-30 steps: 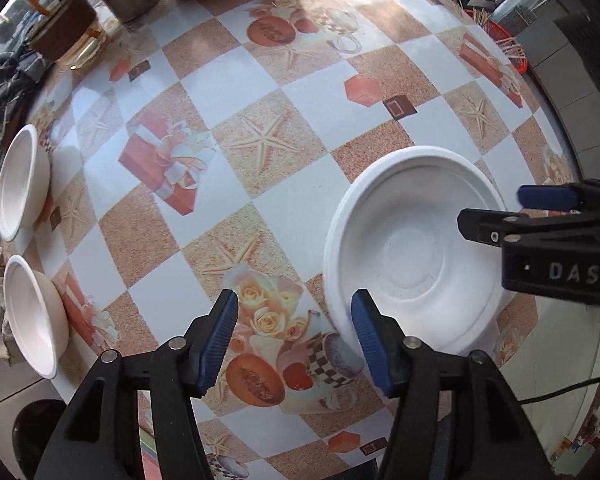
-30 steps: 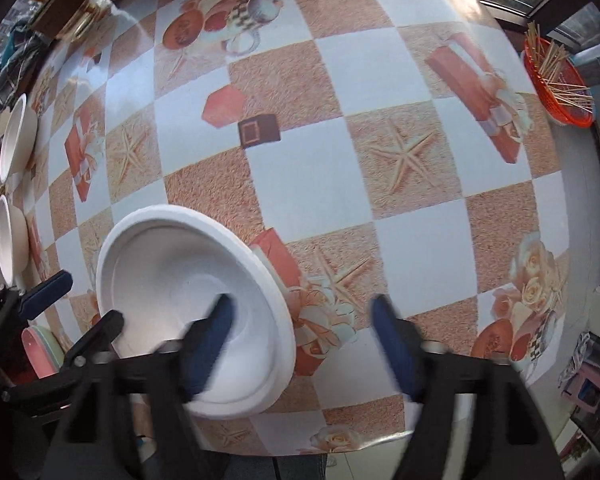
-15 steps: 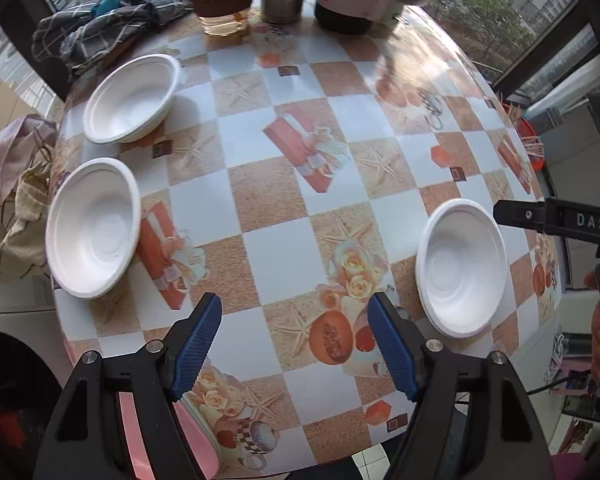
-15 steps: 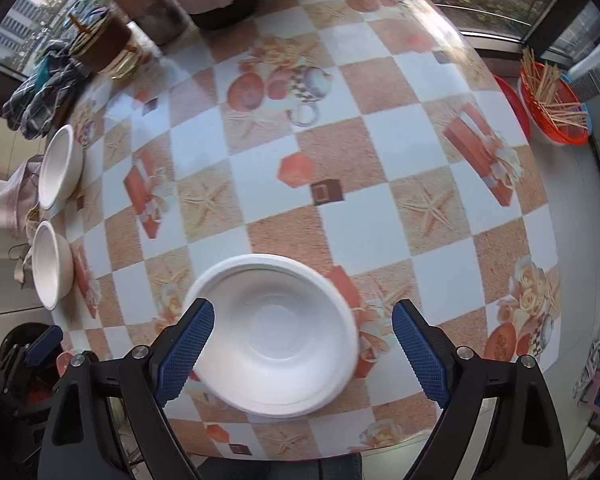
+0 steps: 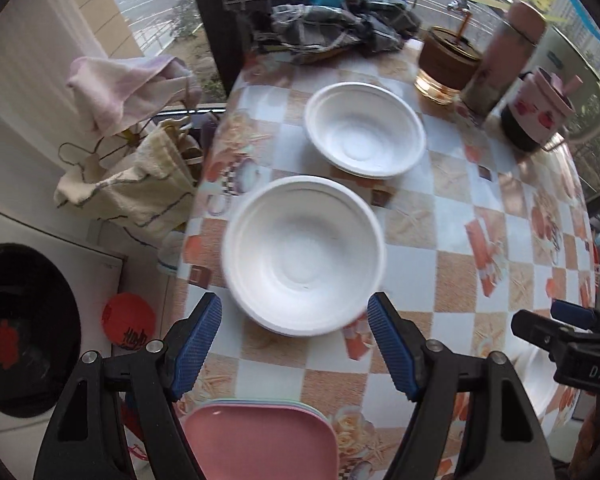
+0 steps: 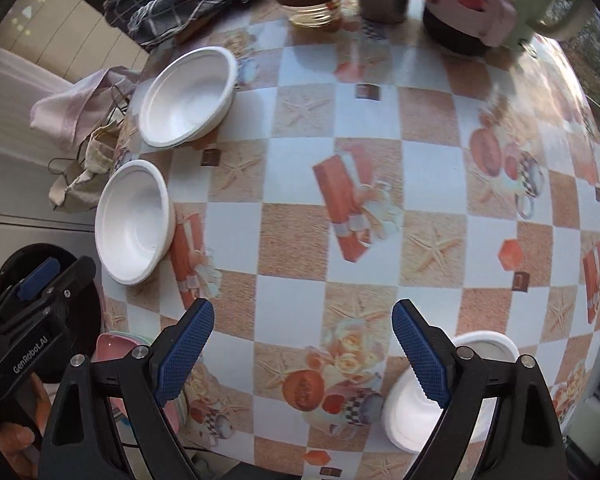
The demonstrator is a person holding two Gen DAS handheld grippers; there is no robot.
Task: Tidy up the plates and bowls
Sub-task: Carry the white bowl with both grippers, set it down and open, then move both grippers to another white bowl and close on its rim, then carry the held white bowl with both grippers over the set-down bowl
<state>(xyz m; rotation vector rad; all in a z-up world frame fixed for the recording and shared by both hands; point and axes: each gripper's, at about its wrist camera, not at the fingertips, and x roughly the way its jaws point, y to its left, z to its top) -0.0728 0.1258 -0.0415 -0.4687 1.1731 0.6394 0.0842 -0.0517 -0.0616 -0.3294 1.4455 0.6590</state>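
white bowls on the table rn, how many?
3. One bowl at the far left edge near the plaid cloth, a second just nearer along that left edge, a third at the near right edge, partly behind the right gripper's finger. More could be hidden.

white bowls [image 5: 304,256], pink plate [image 5: 260,444], checkered tablecloth [image 6: 372,208]

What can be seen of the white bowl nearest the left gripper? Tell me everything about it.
The nearest white bowl is round, matte white, seemingly foam or moulded pulp, with a rolled rim and stepped rings round a flat bottom. It stands upright and empty on the checked tablecloth, near the table's left edge, apart from the second white bowl beyond it. Nothing touches it but the cloth. The left gripper hovers open just short of it, its pads clear of the rim.
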